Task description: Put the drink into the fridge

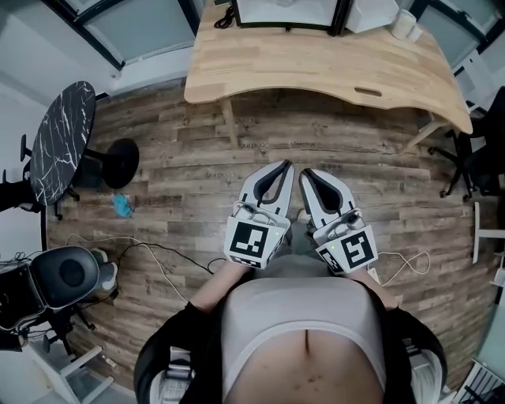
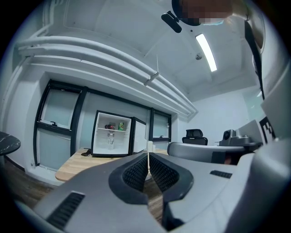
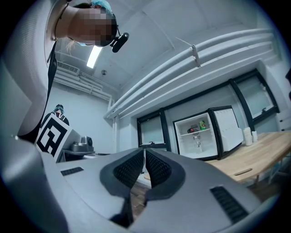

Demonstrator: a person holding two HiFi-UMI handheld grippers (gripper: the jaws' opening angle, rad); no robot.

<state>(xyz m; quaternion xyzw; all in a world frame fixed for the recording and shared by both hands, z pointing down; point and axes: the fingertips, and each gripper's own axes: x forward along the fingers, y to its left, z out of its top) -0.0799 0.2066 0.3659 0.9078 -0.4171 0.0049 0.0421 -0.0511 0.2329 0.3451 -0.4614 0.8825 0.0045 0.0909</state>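
A small white fridge [image 2: 111, 134] stands on the wooden desk [image 1: 331, 71] ahead, its door [image 3: 227, 127] swung open. Inside, a green can [image 3: 201, 126] and a red one share the upper shelf, and a clear bottle [image 2: 110, 141] stands below them. My left gripper [image 1: 281, 167] and right gripper [image 1: 306, 173] are side by side close to my body, over the plank floor, pointing at the desk. Both are shut, pads together, with nothing between them. The left gripper [image 2: 148, 157] and the right gripper [image 3: 144, 152] each hold no drink.
A black marble round table [image 1: 59, 142] and a black office chair [image 1: 71, 276] stand at the left, with cables and a blue scrap [image 1: 122, 205] on the floor. White cups [image 1: 406, 24] sit on the desk's right end. Another chair [image 1: 481, 158] is at the right.
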